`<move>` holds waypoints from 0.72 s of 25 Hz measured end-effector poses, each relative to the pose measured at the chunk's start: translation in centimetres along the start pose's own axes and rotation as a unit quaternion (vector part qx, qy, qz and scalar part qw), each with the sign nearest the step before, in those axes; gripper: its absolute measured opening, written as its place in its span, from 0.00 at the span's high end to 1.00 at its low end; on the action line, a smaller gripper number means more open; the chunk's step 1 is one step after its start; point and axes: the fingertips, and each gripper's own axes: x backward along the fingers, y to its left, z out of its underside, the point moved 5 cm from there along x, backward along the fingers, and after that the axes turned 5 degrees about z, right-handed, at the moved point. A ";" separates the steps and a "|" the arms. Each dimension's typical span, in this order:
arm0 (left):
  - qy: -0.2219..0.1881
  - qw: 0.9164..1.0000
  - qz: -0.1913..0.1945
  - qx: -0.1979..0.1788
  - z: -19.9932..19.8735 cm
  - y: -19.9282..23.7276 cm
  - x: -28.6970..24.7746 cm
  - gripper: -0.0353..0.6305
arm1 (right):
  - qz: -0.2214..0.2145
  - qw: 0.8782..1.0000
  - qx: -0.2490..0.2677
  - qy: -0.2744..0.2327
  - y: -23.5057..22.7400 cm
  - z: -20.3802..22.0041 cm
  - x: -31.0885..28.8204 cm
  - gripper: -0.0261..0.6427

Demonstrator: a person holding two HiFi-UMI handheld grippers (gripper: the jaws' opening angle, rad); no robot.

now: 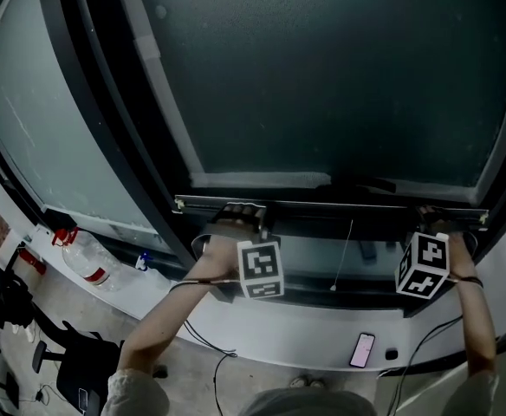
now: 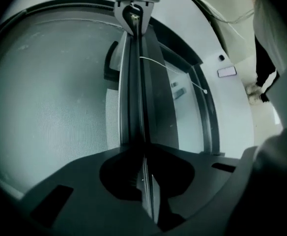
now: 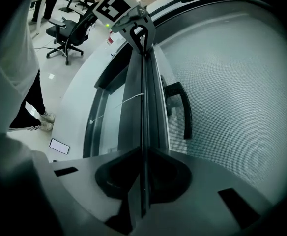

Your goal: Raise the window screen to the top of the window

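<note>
Forearms rise side by side from the bottom of the head view, bent slightly inward. The left hand [image 1: 224, 234] and right hand [image 1: 457, 251] each sit just under the bottom bar [image 1: 331, 204] of the window screen [image 1: 322, 76].

The left gripper [image 1: 240, 211] meets the bar towards its left end, and the right gripper [image 1: 431, 214] is close to its right end. Their marker cubes hang just below the bar.

Each gripper's own view looks along the bar. The left gripper's jaws are pressed together on the bar's thin edge, and the right gripper [image 3: 143, 154] is clamped on that edge in the same way.

The bar lies level and low in the opening. A narrow band of glass separates it from the lower frame [image 1: 322, 295], and the white sill [image 1: 270, 336] is further below. Above the bar the dark mesh runs to the picture's top edge, between the dark side rails at the bar's ends.

A thin pull cord [image 1: 345, 254] hangs below the bar, between the two grippers.

Only the gripper views show the fine weave of the mesh [image 3: 232, 82] and a black handle [image 3: 183, 109] beside the bar — the head view loses both in shadow. Only the head view shows a water bottle [image 1: 88, 263] on the sill, well left of the bar. A phone [image 1: 363, 349] lies on the sill below the bar. An office chair [image 3: 67, 33] stands on the floor, far from the bar, in the right gripper view.
</note>
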 end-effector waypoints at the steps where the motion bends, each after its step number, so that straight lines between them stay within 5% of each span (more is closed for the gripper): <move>1: 0.009 1.000 -0.002 -0.008 -0.1 -0.1 0.0 0.91 | 0.001 1.000 0.005 0.005 0.0 -0.1 0.0 0.89; 7: -0.024 0.990 0.102 0.090 0.6 1.0 -0.2 0.90 | -0.027 0.999 0.014 0.012 -0.3 -0.3 0.0 0.91; 13: 0.000 0.997 0.065 0.034 0.1 0.9 0.2 0.91 | -0.056 0.998 0.009 0.019 -0.9 -0.7 0.0 0.92; 18: -0.043 0.996 0.082 0.019 0.4 0.9 0.4 0.91 | -0.080 0.996 0.016 0.025 -1.1 -0.6 0.1 0.92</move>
